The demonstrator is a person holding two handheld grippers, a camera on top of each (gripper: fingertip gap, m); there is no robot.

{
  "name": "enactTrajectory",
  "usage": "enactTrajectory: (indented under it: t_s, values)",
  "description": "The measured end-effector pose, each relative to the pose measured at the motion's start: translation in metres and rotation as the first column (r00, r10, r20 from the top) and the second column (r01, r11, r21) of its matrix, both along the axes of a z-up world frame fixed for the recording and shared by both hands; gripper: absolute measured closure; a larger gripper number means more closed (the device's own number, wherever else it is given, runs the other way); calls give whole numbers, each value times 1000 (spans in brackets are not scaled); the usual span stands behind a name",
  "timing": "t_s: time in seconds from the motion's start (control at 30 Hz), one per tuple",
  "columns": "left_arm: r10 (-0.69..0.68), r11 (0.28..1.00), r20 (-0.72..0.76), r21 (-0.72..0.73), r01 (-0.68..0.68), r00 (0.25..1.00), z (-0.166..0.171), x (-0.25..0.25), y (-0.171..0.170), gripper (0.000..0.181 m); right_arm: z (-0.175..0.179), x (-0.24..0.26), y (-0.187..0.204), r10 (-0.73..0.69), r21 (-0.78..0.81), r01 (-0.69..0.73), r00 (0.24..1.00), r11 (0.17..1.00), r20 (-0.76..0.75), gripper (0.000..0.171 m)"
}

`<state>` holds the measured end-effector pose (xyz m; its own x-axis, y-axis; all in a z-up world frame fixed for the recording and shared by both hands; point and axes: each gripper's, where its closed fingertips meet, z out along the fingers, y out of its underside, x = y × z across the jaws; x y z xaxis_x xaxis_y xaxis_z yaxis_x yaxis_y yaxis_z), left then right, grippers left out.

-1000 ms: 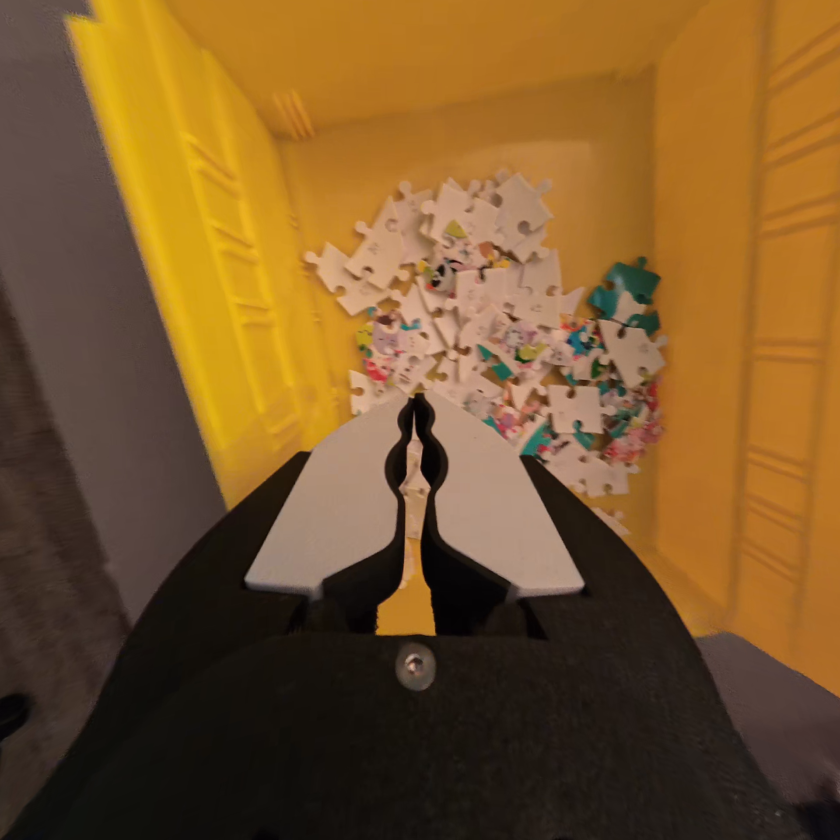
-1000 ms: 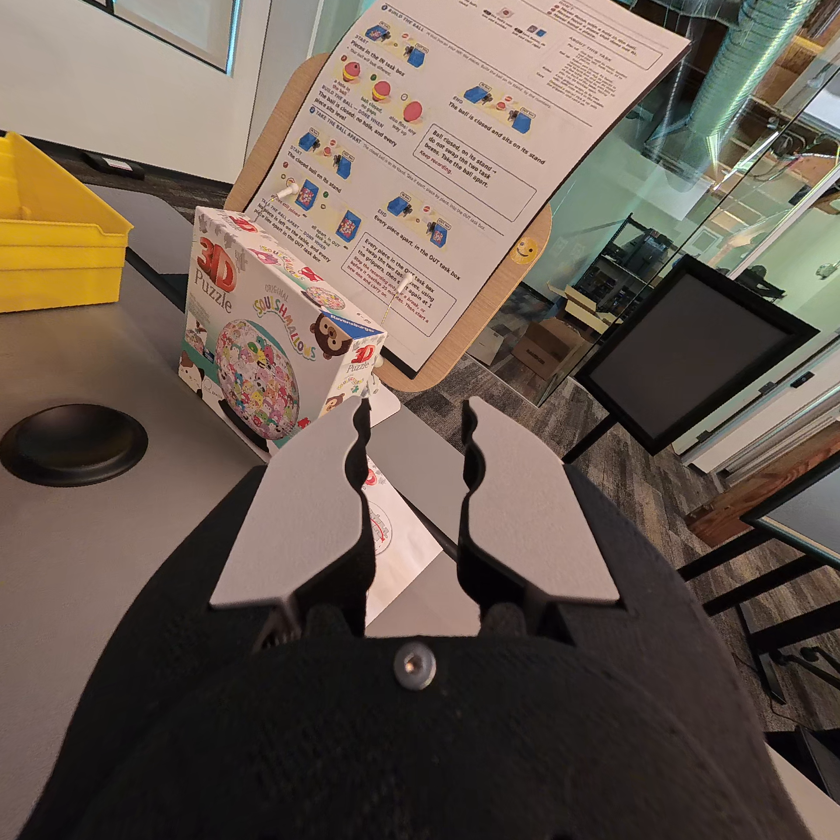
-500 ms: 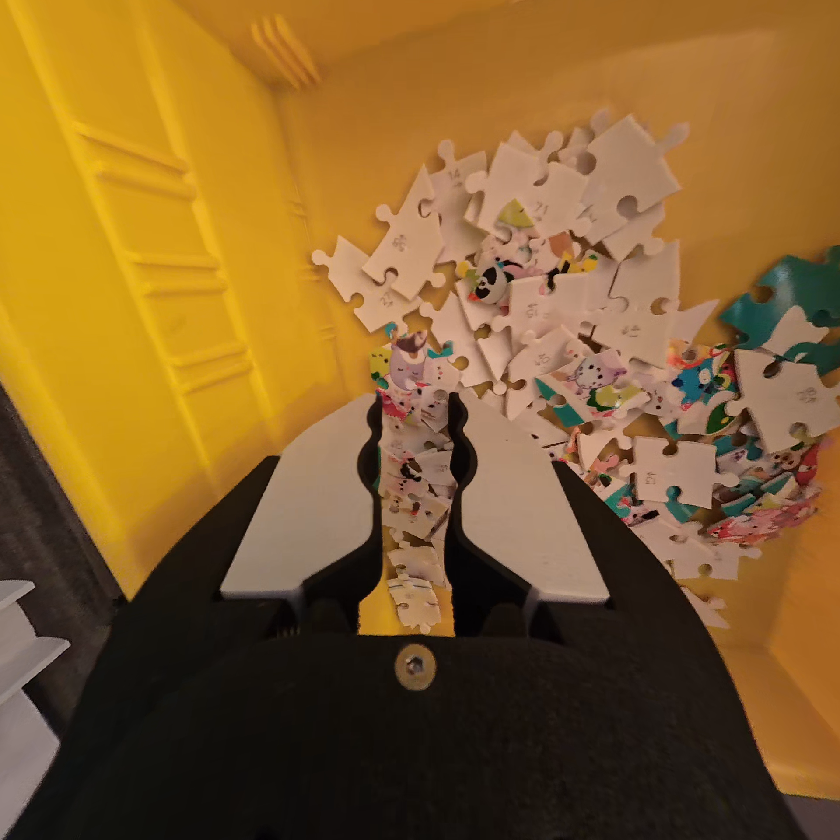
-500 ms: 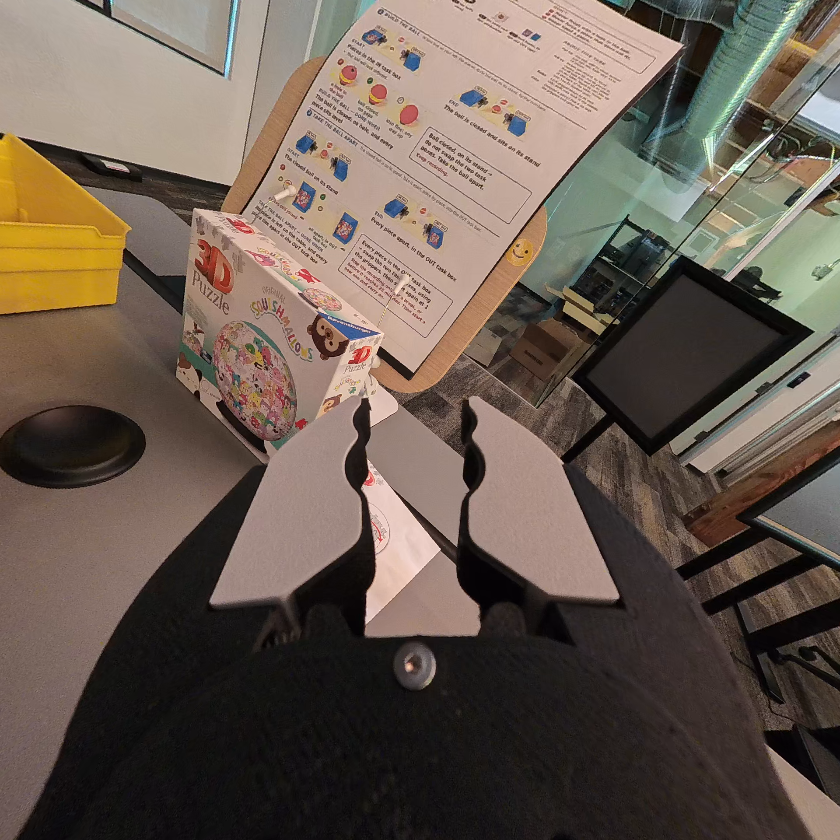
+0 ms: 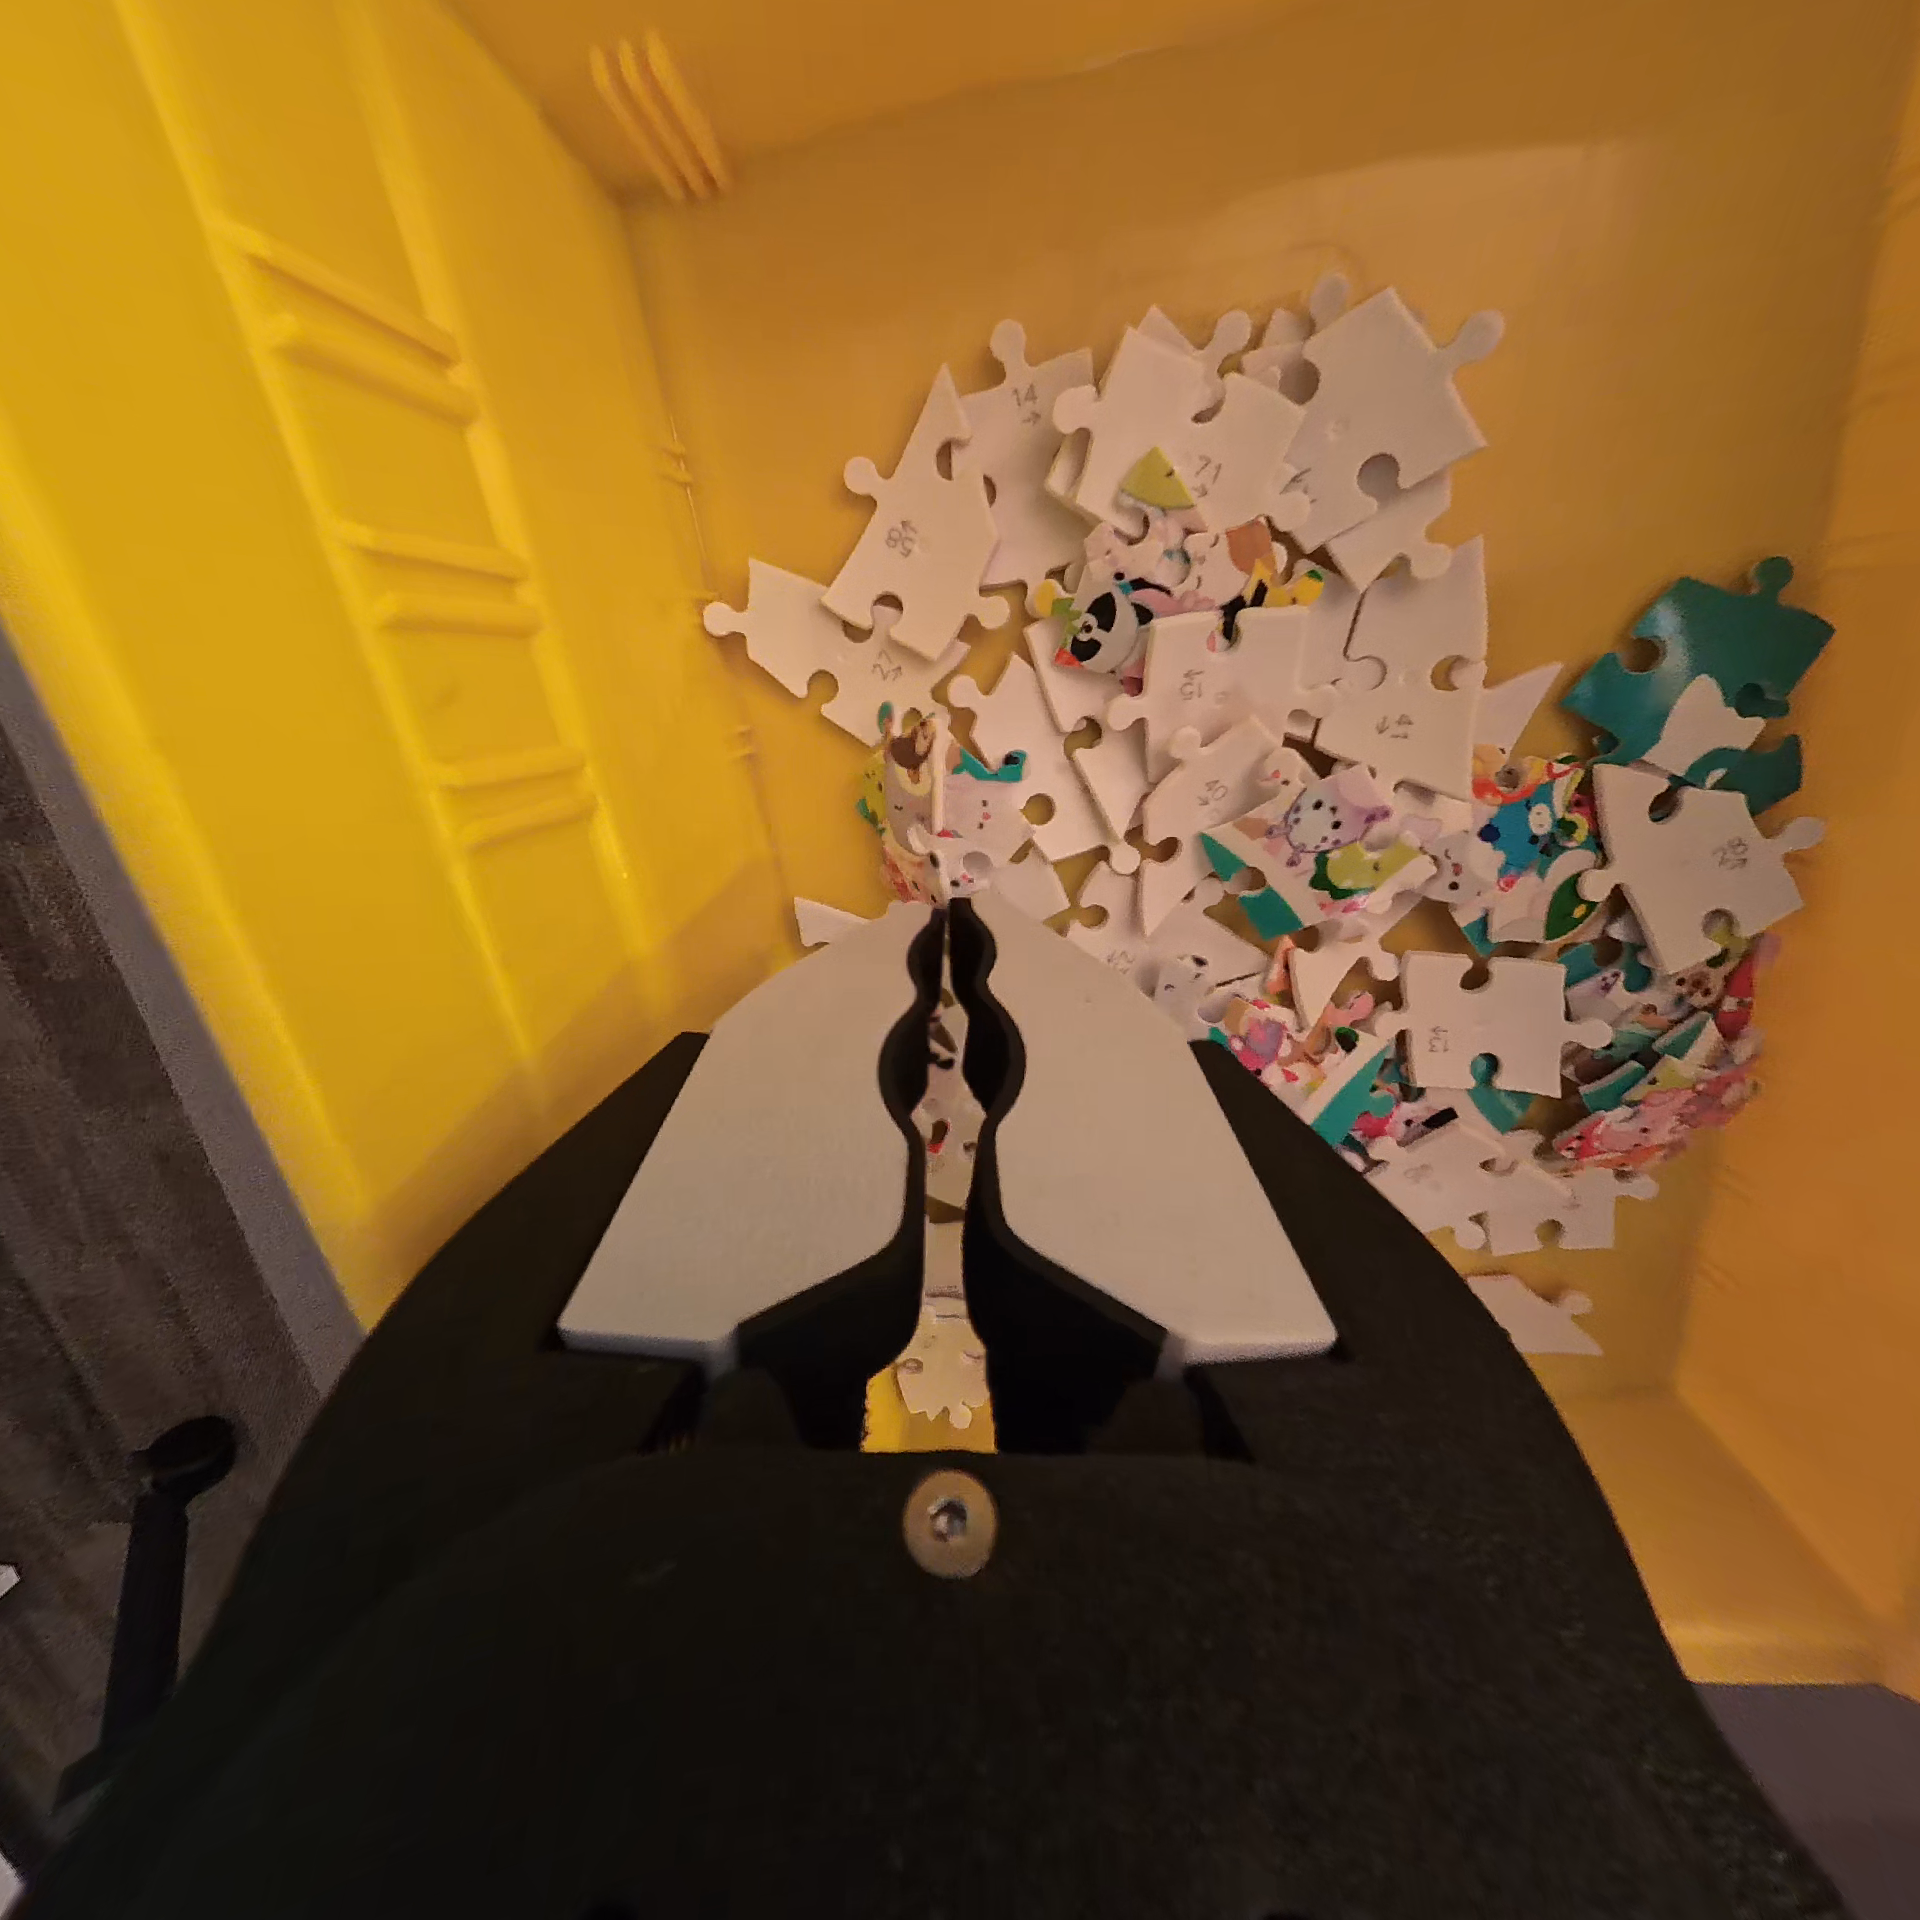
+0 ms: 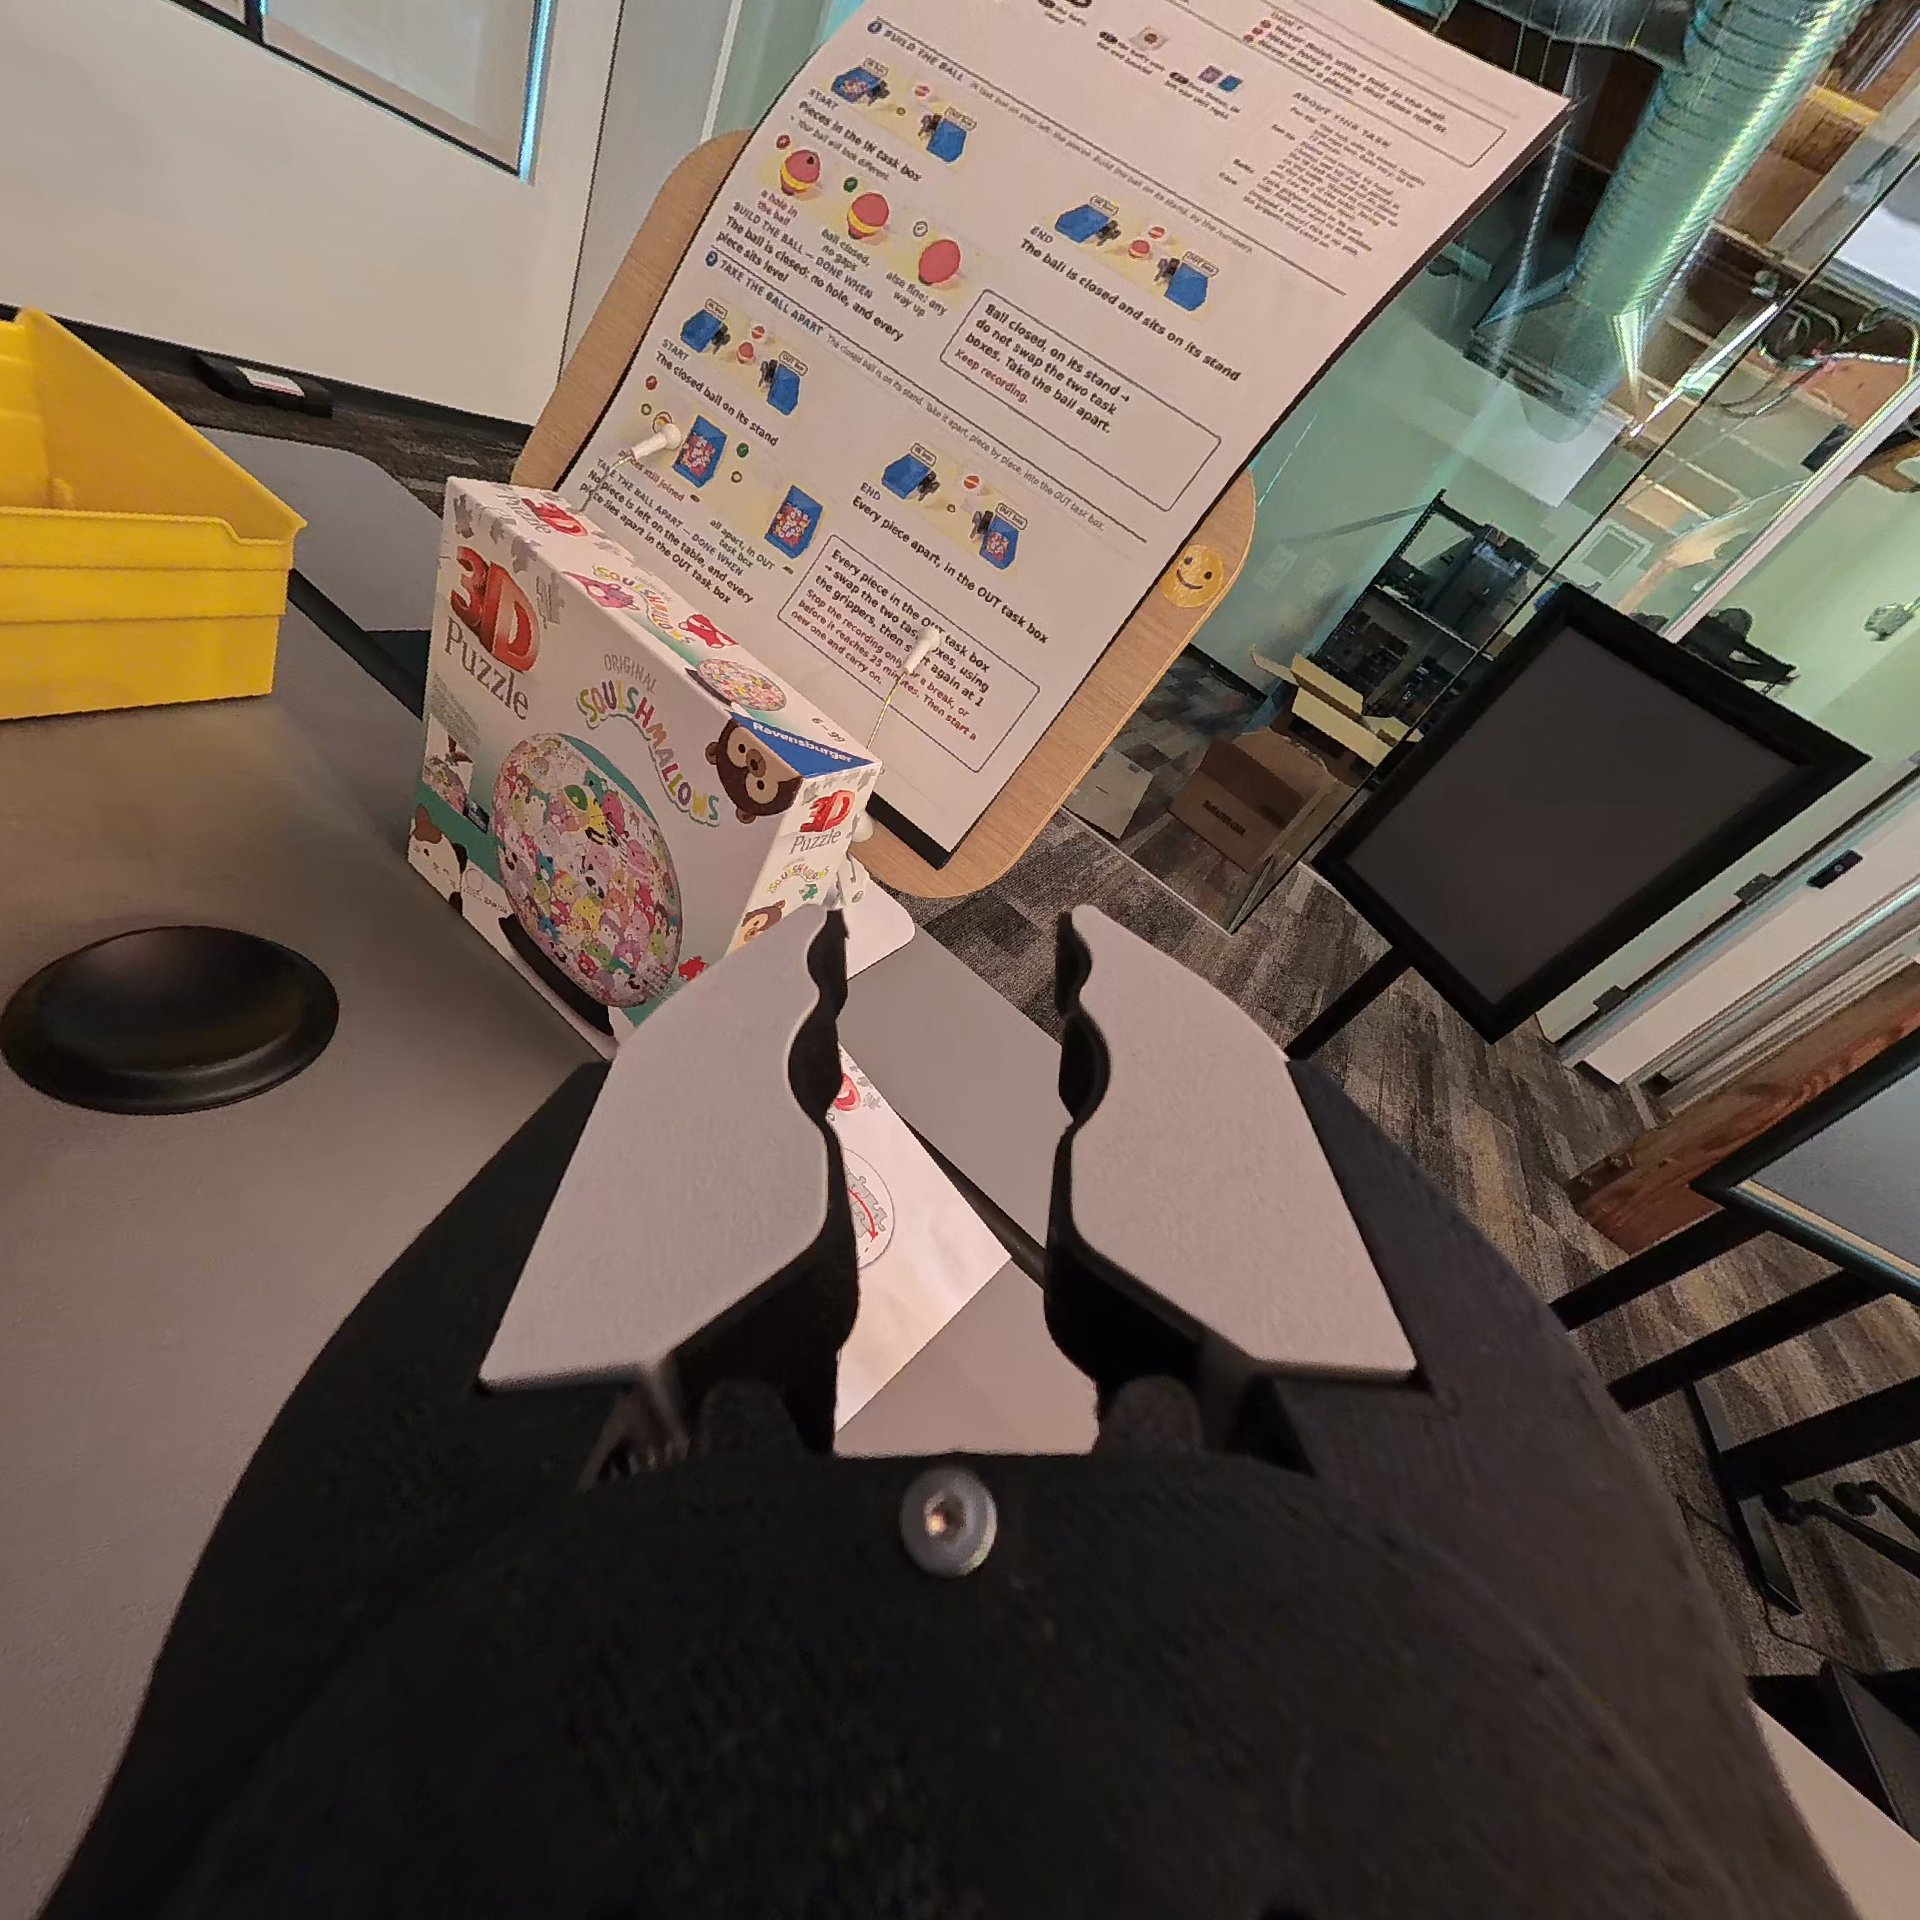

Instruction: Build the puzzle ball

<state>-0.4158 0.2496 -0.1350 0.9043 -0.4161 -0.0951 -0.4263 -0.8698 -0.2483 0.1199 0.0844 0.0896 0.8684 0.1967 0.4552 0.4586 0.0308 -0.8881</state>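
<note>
Only the left wrist view looks into the yellow bin point(image 5: 343, 623), where loose puzzle pieces point(image 5: 1299, 769) lie heaped toward its far right corner. The left gripper point(image 5: 948, 914) has its jaws pinched almost together on one piece point(image 5: 940, 821) standing on edge; its lower part is hidden between the fingers. Only the right wrist view shows the desk point(image 6: 208, 1299), with the puzzle box point(image 6: 623, 769) near its far edge. The right gripper point(image 6: 951, 935) hangs above the desk, jaws apart and holding nothing.

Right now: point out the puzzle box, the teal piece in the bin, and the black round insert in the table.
puzzle box point(image 6: 582, 748), right wrist view, front face.
teal piece point(image 5: 1704, 655), left wrist view, its middle.
black round insert point(image 6: 171, 1018), right wrist view, centre.
</note>
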Motion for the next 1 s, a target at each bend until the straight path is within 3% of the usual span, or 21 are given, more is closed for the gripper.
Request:
enactTrajectory:
  t_s: [0.37, 0.5, 0.6, 0.63, 1.0]
  values:
    - [-72, 994, 340, -56, 96, 938, 35, 42, -26, 181, -2, -2, 1, 7, -7, -7, 1000, 1000, 4, 132]
    - [-100, 995, 195, 10, 100, 976, 28, 28, -14, 181, -1, -2, 1, 7, -5, -7, 1000, 1000, 5, 132]
    - [-77, 996, 128, -30, 81, 989, 14, 26, -13, 141, -1, -2, 0, 7, -4, -7, 1000, 1000, 4, 132]
    - [-81, 995, 99, -41, 86, 992, 9, 26, -13, 139, -1, -2, 0, 6, -4, -6, 1000, 1000, 5, 132]
    - [-107, 990, -54, -97, 101, 993, -9, 27, -18, 166, 0, -1, 0, 6, -2, -6, 1000, 1000, 3, 132]
